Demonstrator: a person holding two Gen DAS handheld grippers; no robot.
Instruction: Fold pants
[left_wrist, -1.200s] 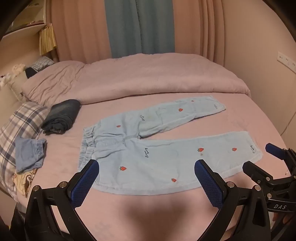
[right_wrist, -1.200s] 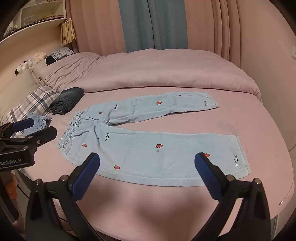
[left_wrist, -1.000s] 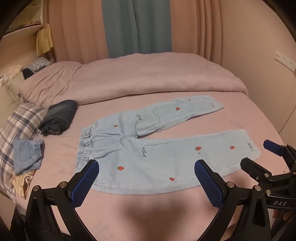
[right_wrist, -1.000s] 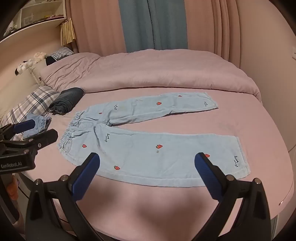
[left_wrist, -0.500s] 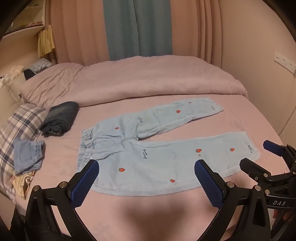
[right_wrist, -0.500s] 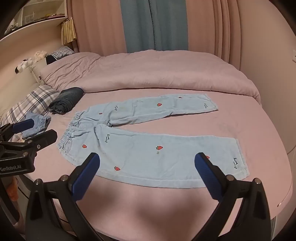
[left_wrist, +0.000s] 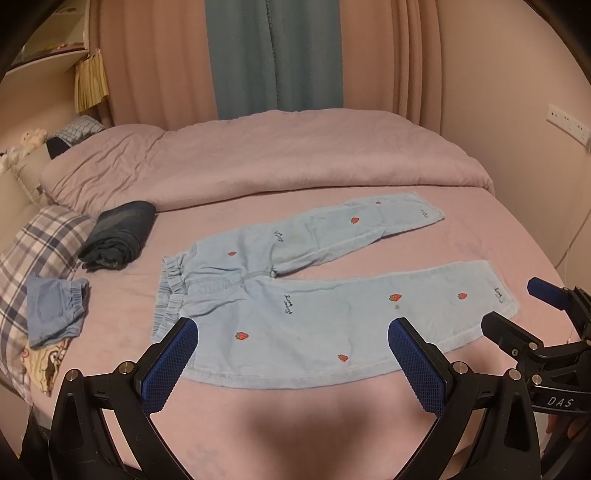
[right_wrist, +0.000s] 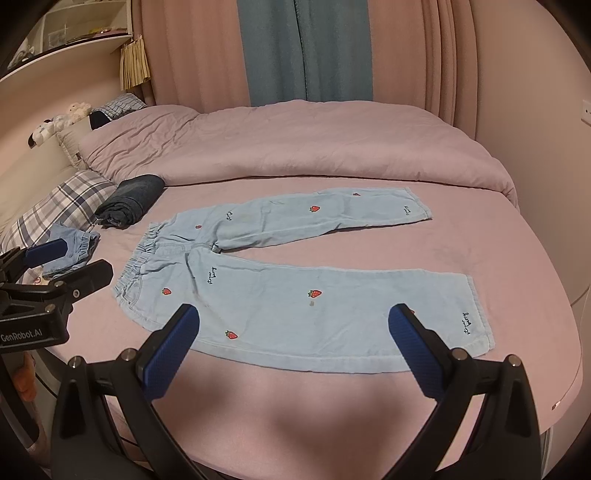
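Note:
Light blue pants with red strawberry prints lie flat on the pink bed, waistband to the left, legs spread apart to the right. They also show in the right wrist view. My left gripper is open and empty, hovering above the near edge of the near leg. My right gripper is open and empty, also above the near leg's front edge. Each gripper shows at the side of the other's view, the right gripper to the right and the left gripper to the left.
A folded dark denim garment lies left of the pants. A small blue garment rests on a plaid pillow. A bunched pink duvet fills the bed's far half. The bed edge is at right.
Both views shifted slightly; the pants have not moved and both grippers stay open.

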